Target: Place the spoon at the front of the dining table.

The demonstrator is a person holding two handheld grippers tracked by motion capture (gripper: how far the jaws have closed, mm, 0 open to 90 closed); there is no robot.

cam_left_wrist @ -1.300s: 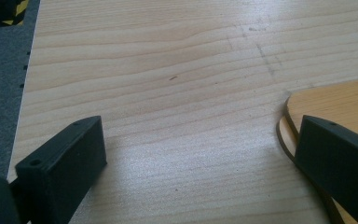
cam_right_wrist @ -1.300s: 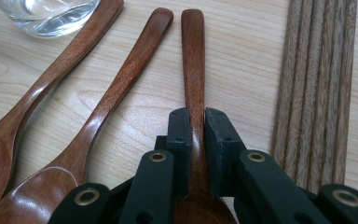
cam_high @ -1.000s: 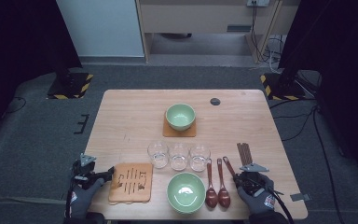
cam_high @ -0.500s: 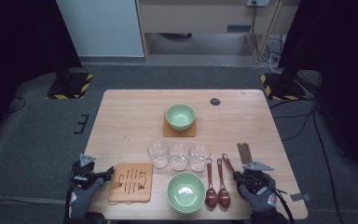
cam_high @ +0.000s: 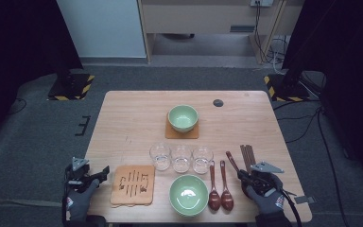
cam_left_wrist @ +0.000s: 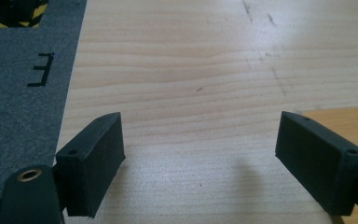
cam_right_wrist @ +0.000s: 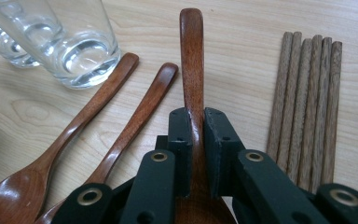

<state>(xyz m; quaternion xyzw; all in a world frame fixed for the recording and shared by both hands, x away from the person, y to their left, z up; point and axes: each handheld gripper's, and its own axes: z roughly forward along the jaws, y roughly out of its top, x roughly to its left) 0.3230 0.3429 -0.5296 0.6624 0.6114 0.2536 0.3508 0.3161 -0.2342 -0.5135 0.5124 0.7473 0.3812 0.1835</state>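
At the near edge of the table the right gripper has its jaws pressed on the handle of a wooden spoon, which sits at the near right between two more wooden spoons and a bundle of dark chopsticks. The left gripper hovers over bare wood at the near left corner, just beside a wooden coaster; its jaws stand spread with nothing between them and have just been closing somewhat. An empty green bowl sits between coaster and spoons. Behind it stand three clear glasses in a row, apparently empty. Farther off, a second green bowl rests on a square coaster. The far half has open room around it.
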